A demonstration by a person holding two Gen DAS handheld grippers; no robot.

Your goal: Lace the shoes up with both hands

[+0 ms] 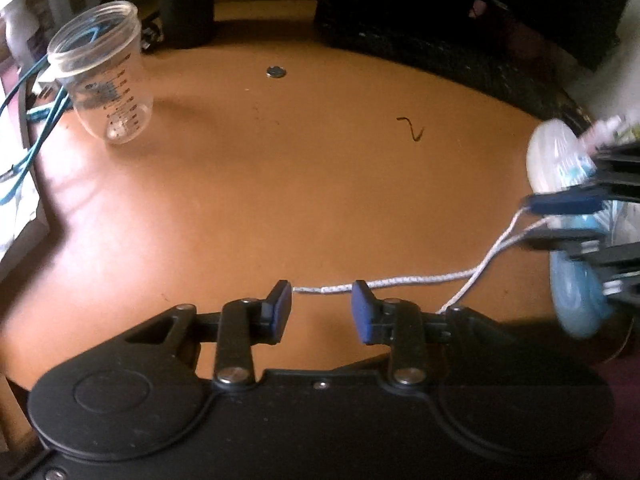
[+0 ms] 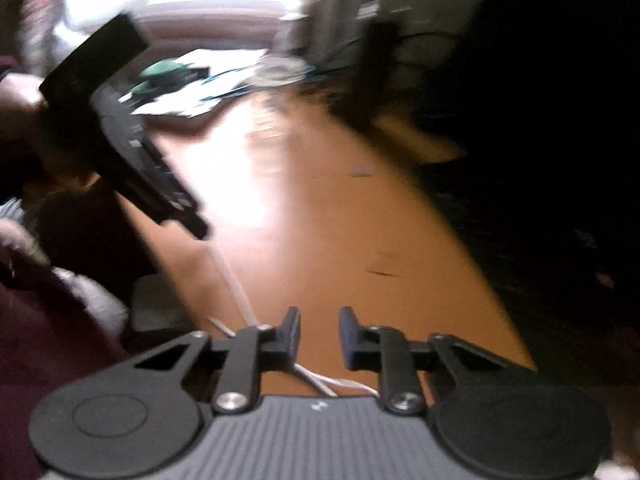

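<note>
A white shoelace lies on the brown table, its tip just beyond my left gripper. That gripper is open, its blue pads apart with nothing pressed between them. The lace runs right to a white and light-blue shoe at the right edge. My right gripper hovers by the shoe, and two lace strands pass between its fingers. In the blurred right wrist view, the right gripper shows a clear gap between its pads. Lace strands cross beneath the fingers, untouched by the pads. The left gripper's black body is at upper left.
A clear plastic measuring cup stands at the back left beside blue cables. A small round metal disc and a dark squiggle of thread lie on the table. A dark keyboard lines the far edge. A maroon sleeve is near.
</note>
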